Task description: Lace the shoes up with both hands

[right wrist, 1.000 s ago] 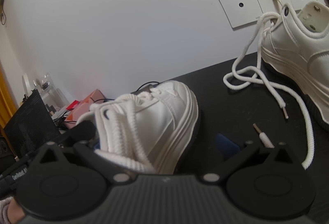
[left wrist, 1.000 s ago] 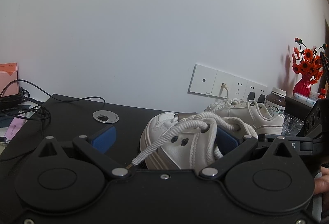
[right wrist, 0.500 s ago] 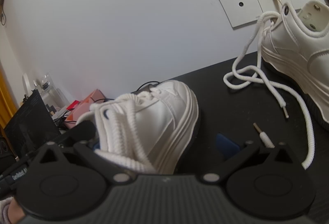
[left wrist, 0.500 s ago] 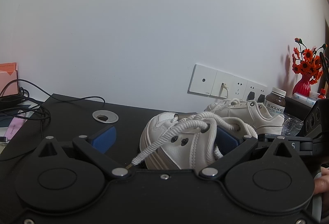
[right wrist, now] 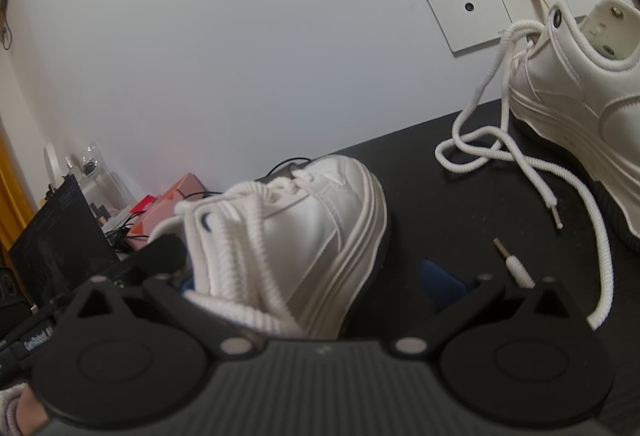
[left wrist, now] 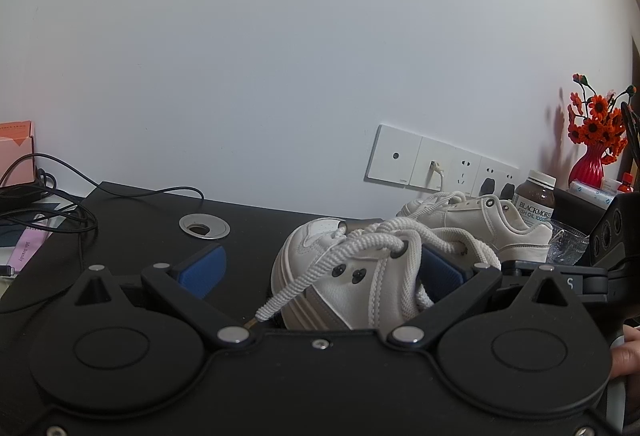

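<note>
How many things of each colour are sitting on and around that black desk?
White: 2, the near shoe and the far shoe.
Red: 1, the vase of flowers.
Brown: 1, the fish oil bottle.
Pink: 1, the box.
Total: 5.

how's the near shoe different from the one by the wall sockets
The near shoe sits between the open fingers of both grippers, the left gripper and the right gripper; the far shoe stands apart by the wall sockets. The near shoe's laces are bunched over its top, while the far shoe's laces trail loose across the black desk. Both are white, thick-soled sneakers.
</note>
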`<state>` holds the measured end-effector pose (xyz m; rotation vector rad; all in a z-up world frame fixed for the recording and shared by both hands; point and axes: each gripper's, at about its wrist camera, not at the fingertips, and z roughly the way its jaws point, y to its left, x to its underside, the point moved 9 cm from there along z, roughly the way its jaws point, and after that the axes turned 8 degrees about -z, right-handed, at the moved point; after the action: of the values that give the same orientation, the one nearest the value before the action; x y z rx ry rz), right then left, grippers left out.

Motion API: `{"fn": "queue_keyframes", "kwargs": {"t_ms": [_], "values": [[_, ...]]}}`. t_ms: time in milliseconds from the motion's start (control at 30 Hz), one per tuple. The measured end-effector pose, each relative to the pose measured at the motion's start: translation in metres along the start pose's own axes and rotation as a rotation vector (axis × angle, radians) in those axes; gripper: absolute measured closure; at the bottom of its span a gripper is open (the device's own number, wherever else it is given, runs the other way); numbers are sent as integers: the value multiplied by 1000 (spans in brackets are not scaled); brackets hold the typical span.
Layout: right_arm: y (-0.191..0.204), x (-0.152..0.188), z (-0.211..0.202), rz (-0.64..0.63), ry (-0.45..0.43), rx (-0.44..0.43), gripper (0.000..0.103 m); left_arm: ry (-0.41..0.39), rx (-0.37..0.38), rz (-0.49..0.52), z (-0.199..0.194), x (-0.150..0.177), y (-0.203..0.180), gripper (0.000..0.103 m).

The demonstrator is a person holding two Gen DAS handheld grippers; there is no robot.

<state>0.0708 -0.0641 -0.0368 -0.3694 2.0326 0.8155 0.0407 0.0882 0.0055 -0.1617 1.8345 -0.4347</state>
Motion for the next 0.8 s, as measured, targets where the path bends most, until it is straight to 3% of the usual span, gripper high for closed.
{"fn": "queue_keyframes", "kwargs": {"t_ms": [800], "values": [[-2, -1, 2, 4, 3, -4, 0, 0, 3, 1, 0, 0, 1, 0]]}}
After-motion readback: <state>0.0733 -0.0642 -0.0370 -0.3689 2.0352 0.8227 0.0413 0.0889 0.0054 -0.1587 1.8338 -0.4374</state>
